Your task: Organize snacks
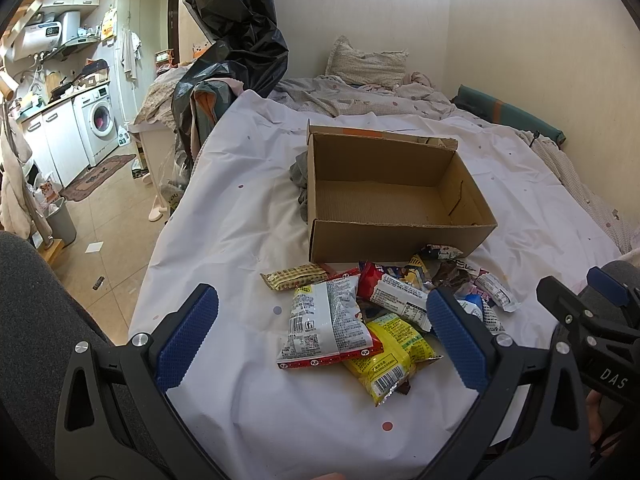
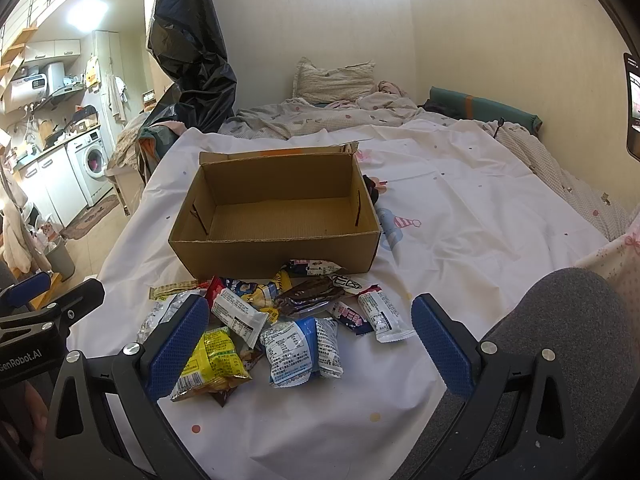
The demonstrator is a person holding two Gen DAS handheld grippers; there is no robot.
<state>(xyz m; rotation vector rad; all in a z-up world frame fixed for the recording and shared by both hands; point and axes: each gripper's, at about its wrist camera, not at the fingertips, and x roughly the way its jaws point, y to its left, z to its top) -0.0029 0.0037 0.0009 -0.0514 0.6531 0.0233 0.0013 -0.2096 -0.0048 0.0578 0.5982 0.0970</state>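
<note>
An open, empty cardboard box [image 1: 394,236] stands on the white bed sheet; it also shows in the right wrist view [image 2: 276,256]. A pile of several snack packets lies in front of it: a silver-and-red packet [image 1: 328,324], a yellow packet [image 1: 388,360], a blue-and-white packet [image 2: 300,348] and a dark brown packet [image 2: 310,294]. My left gripper [image 1: 322,332] is open and empty, hovering just before the pile. My right gripper [image 2: 310,342] is open and empty, also just before the pile. The right gripper also shows at the right edge of the left wrist view [image 1: 592,312].
The bed sheet [image 1: 248,216] ends at its left edge, with tiled floor [image 1: 108,248] below. Black plastic bags [image 1: 236,36] hang at the bed's far left. A pillow [image 1: 366,64] and rumpled bedding lie behind the box. My grey-clad knees flank the grippers.
</note>
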